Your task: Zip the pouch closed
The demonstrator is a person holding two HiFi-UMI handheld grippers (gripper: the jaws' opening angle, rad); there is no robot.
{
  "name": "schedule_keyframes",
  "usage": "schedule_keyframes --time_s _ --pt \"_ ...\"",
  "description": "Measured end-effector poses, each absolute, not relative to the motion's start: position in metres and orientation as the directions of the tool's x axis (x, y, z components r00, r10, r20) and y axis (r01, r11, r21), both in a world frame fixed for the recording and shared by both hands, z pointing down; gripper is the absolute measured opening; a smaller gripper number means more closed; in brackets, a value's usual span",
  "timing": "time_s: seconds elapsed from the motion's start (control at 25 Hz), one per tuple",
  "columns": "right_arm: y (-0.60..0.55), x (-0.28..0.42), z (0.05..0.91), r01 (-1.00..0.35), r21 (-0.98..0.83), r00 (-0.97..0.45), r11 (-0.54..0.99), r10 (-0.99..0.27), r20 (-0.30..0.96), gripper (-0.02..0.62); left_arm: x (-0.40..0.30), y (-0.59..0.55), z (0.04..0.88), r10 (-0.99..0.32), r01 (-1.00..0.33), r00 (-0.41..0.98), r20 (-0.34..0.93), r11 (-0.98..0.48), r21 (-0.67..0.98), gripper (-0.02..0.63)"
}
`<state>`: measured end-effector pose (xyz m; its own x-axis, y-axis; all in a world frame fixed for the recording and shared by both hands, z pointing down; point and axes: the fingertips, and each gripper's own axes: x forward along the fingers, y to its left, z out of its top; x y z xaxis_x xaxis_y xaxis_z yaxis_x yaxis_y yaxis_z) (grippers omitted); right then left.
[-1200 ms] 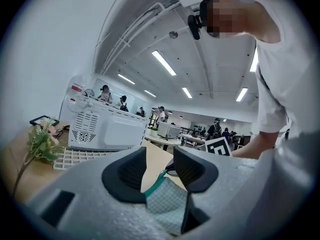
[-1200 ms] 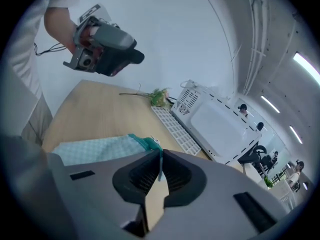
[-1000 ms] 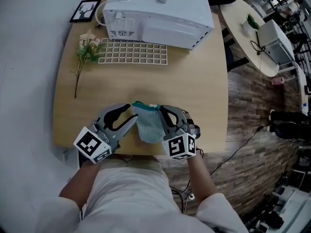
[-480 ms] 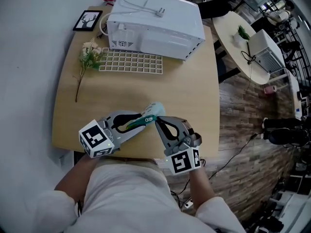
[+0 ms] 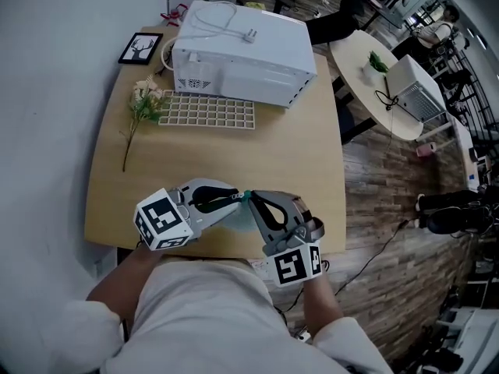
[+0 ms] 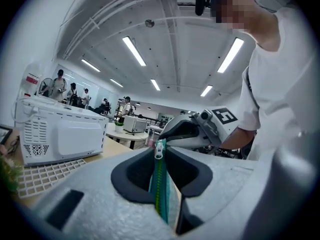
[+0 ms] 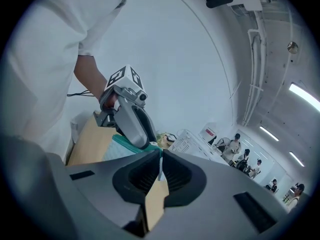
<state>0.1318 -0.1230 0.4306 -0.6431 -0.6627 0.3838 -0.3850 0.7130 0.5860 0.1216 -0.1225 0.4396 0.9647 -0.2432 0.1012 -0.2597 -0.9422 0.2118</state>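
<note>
Grippers meet tip to tip just above the near edge of the wooden table, with the pouch held clear of the surface between them. The left gripper has the pouch's teal zipper edge running lengthwise between its jaws, which are closing on it, the pads lying against the tape. Right at its tips sits the silver zipper pull. The right gripper faces it from the other side, jaws pressed together on a thin pale sliver that looks like that pull's tab. In the right gripper view the pouch's pale body hangs below the left gripper, toward the table. Farther back on the table, well apart from both hands, stand a white microwave, a white grid tray just in front of it, a flower sprig and a small framed picture.
</note>
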Motion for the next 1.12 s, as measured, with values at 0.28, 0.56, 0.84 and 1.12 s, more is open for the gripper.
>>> schedule_keyframes --time_s 0.28,0.56,0.84,1.12 --pt "-0.115 0.143 0.423 -0.412 0.62 -0.597 0.668 -0.712 0.37 0.018 0.127 -0.116 0.429 -0.159 -0.175 0.984 0.081 -0.955 0.239 0.066" --pt "-0.117 0.144 0.418 -0.433 0.633 -0.571 0.642 -0.739 0.359 0.018 0.128 -0.118 0.426 -0.128 -0.142 0.989 0.071 -0.957 0.255 0.055" --pt "-0.118 0.142 0.419 -0.471 0.601 -0.567 0.646 -0.743 0.355 0.018 0.122 -0.117 0.429 -0.087 -0.114 0.99 0.108 -0.957 0.269 0.049" --pt "-0.125 0.145 0.413 -0.525 0.559 -0.565 0.641 -0.754 0.335 0.018 0.117 -0.121 0.429 -0.086 -0.114 0.99 0.113 -0.953 0.279 0.048"
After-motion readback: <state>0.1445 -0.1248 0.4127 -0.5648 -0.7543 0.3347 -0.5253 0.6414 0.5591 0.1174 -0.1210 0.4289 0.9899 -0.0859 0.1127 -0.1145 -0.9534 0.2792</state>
